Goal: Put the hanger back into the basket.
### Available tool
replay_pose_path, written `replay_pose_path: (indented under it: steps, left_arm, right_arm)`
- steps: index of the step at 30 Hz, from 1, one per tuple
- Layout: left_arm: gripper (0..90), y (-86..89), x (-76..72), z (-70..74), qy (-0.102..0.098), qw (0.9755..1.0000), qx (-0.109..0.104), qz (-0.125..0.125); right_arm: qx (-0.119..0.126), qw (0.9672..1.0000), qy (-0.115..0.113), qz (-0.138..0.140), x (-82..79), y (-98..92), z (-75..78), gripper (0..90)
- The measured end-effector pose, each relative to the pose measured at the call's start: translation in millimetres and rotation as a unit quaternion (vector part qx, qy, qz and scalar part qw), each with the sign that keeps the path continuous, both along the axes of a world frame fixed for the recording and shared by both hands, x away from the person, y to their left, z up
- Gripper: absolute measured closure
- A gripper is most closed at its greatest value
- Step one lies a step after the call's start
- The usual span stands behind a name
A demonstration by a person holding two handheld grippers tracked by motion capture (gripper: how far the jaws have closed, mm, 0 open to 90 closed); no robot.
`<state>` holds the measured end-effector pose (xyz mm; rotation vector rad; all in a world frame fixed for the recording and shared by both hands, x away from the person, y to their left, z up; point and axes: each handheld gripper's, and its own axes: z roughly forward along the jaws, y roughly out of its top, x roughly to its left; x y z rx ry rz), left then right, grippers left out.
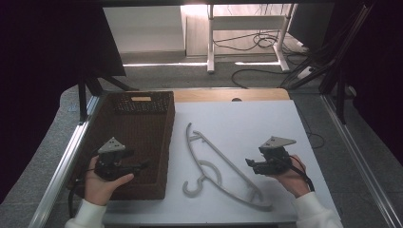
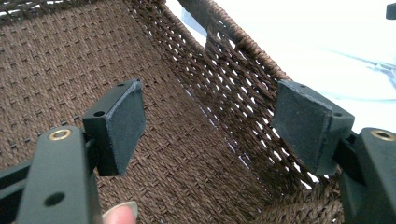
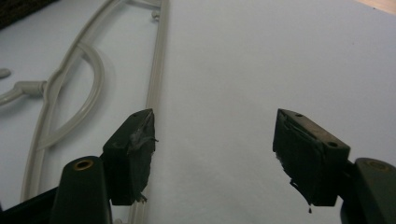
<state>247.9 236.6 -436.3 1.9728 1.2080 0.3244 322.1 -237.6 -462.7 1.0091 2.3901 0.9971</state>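
The left gripper (image 1: 142, 166) sits inside the woven basket (image 1: 124, 190), jaws apart with nothing between them. In the left gripper view the basket's right wall (image 2: 243, 93) rises just beside the right jaw and blocks sideways travel toward the table; upward travel is unobstructed. The right gripper (image 1: 248, 163), jaws spread and empty, hovers over bare white table surface (image 1: 266, 123). The hanger (image 1: 214, 164) lies flat between basket and right gripper; its straight bar (image 3: 156, 74) appears to run just beside the left jaw.

A white table (image 1: 266, 123) carries a woven basket (image 1: 142, 130) and hanger (image 1: 216, 164).
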Motion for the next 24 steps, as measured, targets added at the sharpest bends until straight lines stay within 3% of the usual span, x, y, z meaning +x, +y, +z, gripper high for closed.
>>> replay_pose_path:
  steps: [18,24]
  left_arm:
    - [25.6,8.9,0.5,5.2,-0.008,0.9998,-0.011,0.014]
    - [25.6,7.6,-0.3,4.4,-0.008,0.9999,-0.009,0.008]
  right_arm:
    - [0.008,0.9997,0.023,0.001,0.6,4.4,8.2,42.3]
    - [0.020,0.9987,0.047,0.003,5.4,14.8,14.9,47.1]
